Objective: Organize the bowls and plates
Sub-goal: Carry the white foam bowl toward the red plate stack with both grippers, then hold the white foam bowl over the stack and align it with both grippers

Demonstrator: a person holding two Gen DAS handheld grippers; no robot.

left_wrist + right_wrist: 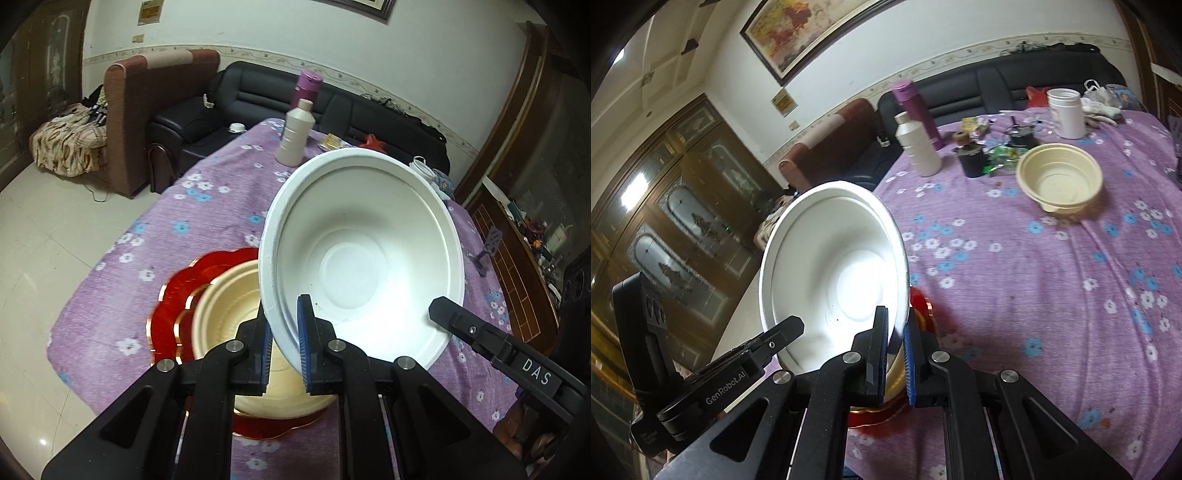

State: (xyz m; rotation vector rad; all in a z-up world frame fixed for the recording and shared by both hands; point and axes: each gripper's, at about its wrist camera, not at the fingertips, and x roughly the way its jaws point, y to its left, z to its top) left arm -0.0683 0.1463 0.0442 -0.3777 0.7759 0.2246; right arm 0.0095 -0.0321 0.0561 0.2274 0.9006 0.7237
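A white foam bowl point(362, 236) point(831, 251) hangs tilted above the purple flowered table, its inside facing the cameras. My left gripper point(286, 325) is shut on its near-left rim, and my right gripper point(895, 321) is shut on the opposite rim. Each wrist view also shows the other gripper's finger at the bowl's edge. Under the bowl, a cream bowl point(225, 306) sits on a red scalloped plate point(173, 295) point(919, 302). A second cream bowl point(1060, 181) stands alone farther back on the table.
A white bottle point(295, 136) point(918, 147) and a purple flask point(308, 85) stand at the table's far end. Near them are a white jar point(1067, 112), a black pot point(973, 160) and small clutter. Sofas lie beyond, and the table edge point(110, 258) drops to tiled floor.
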